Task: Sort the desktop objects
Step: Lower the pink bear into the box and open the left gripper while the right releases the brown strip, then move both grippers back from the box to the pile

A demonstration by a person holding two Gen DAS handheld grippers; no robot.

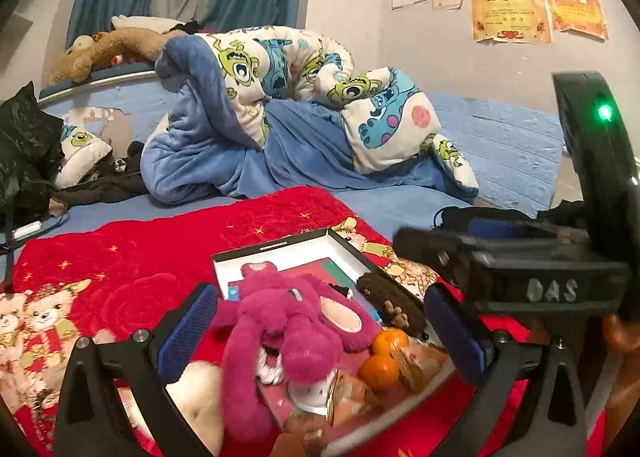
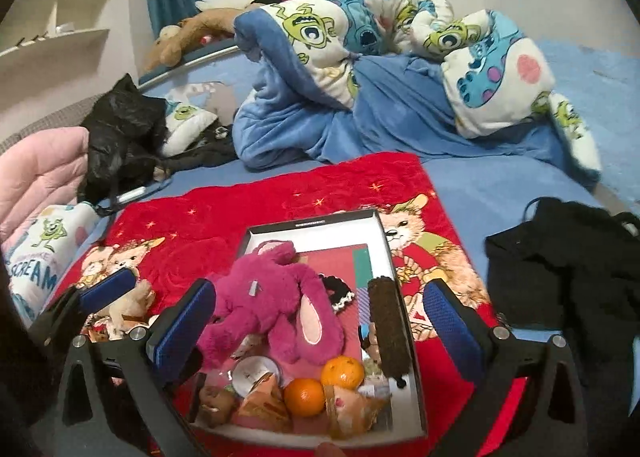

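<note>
A shallow black-rimmed box (image 2: 312, 223) lies on a red blanket (image 2: 248, 197). In it are a pink plush toy (image 2: 280, 305), two oranges (image 2: 344, 371), snack packets (image 2: 264, 401), a black scrunchie (image 2: 340, 293) and a small white round tub (image 2: 256, 373). A brown furry roll (image 2: 388, 321) rests along its right wall. My right gripper (image 2: 318, 325) is open above the box, straddling the plush without clamping it. My left gripper (image 1: 320, 327) is open too, low over the plush toy (image 1: 296, 321) and oranges (image 1: 384, 357). A cream plush (image 2: 124, 305) sits outside the box at the left.
The red blanket covers a blue bed with a bunched cartoon quilt (image 2: 360, 37) behind it. Black clothing (image 2: 560, 265) lies at the right, and a black bag (image 2: 120, 129) and pink quilted fabric (image 2: 40, 173) at the left. The right gripper's black housing (image 1: 552, 277) crowds the left wrist view.
</note>
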